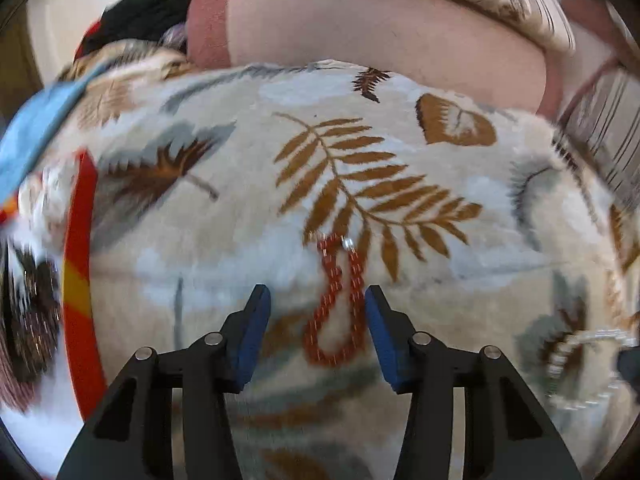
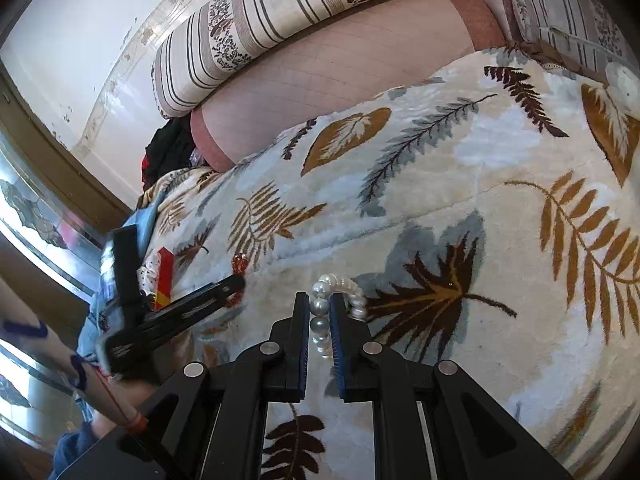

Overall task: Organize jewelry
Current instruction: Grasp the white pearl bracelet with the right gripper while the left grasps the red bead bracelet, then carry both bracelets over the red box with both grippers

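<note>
A red beaded bracelet [image 1: 340,304] lies folded in a loop on the leaf-patterned blanket [image 1: 440,280]. My left gripper [image 1: 316,292] stands open around it: the loop sits between the blue pads [image 1: 252,332], close to the right-hand one and well apart from the left. From the right wrist view the left gripper [image 2: 234,286] points down at the red beads [image 2: 239,262]. My right gripper [image 2: 319,300] is shut on a white pearl bracelet [image 2: 319,312], whose far end curls over the right finger. The pearl bracelet [image 1: 580,360] also shows at the right edge of the left wrist view.
A red and yellow box [image 1: 80,280] lies at the left with dark beaded pieces [image 1: 28,320] beside it. Behind the blanket lie a pink bolster [image 2: 340,80] and striped pillows [image 2: 280,20]. Blue cloth [image 1: 36,136] sits at the far left.
</note>
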`<act>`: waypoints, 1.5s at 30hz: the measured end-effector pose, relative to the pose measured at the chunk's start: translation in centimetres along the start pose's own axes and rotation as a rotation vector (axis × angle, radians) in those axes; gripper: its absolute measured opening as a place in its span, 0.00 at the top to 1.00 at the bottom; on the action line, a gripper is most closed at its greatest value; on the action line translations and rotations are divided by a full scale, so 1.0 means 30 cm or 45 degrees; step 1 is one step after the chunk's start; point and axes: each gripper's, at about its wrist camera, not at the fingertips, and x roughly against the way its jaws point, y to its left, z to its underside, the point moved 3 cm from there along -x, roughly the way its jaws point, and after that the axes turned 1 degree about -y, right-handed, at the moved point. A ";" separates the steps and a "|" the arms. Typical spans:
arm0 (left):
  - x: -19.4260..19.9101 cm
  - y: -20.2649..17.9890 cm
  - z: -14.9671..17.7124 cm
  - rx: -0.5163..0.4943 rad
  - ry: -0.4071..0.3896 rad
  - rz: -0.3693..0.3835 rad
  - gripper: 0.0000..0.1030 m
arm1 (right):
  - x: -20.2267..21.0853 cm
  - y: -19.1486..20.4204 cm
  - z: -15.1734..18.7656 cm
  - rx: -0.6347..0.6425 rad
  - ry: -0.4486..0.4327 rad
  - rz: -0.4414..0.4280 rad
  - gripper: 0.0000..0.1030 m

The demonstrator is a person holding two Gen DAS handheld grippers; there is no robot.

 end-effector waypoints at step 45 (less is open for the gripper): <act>0.367 0.053 0.201 -0.049 -0.353 0.218 0.93 | -0.027 0.152 0.047 0.213 -0.101 -0.115 0.89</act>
